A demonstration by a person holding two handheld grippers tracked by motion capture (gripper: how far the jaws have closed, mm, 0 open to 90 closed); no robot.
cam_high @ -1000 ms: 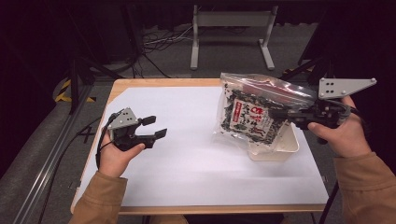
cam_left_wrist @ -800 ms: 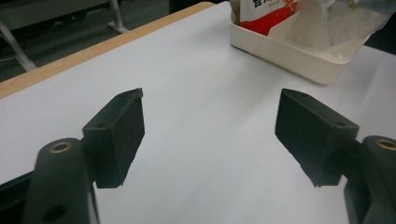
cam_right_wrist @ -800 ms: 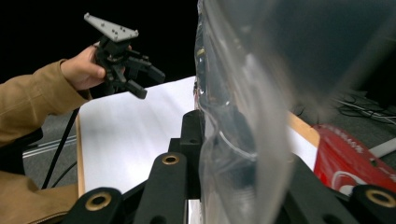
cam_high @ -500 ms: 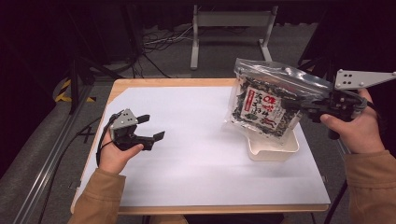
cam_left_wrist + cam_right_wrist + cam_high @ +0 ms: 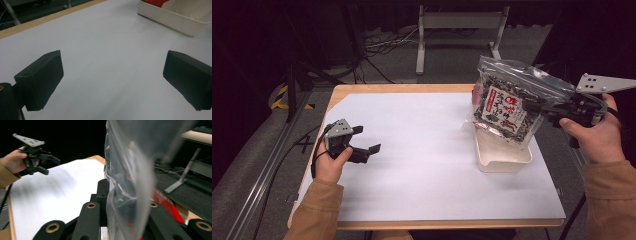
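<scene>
The right gripper (image 5: 546, 107) is pressed together on the clear upper edge of a bag (image 5: 507, 107) of dark snacks with a red and white label, and the bag is held up in the air at about two o'clock over the table (image 5: 412, 150). In the right gripper view the plastic (image 5: 130, 182) is seen pinched between the black jaws. The bag's lower corner hangs just above a white tray (image 5: 504, 155), which sits at about three o'clock on the table; whether the two touch cannot be told.

The left gripper (image 5: 364, 145) is spread wide and holds nothing, low over the white sheet at about nine o'clock, well apart from the bag.

The step in hand is judged to be the carrying of the lifted bag. Next, a steady pinch and a clear path past the tray's rim would be called for, with the left gripper free to steady the bag's bottom.
</scene>
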